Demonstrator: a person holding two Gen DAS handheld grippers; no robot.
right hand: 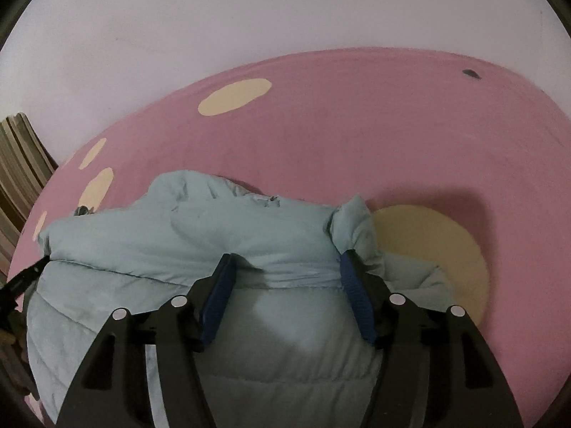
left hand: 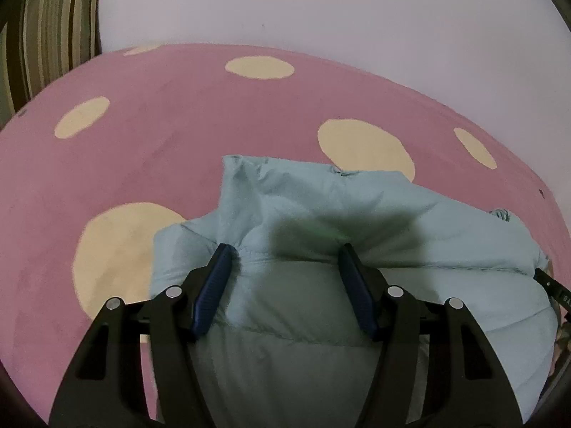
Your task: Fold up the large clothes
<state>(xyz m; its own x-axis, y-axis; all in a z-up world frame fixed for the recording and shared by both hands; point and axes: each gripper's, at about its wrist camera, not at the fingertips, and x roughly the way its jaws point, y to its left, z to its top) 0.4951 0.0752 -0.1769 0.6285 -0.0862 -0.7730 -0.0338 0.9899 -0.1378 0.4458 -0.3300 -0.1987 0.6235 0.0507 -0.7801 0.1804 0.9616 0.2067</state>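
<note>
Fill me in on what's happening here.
A person with a gripper in each hand is folding a pale blue puffer jacket on a pink bedspread with cream spots. The left gripper and right gripper both sit open over the jacket's bunched fold, gripping nothing.

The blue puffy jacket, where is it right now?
The puffy jacket lies bunched on the pink spotted bedcover, under both open tongs, left and right, covering part of a cream spot.
</note>
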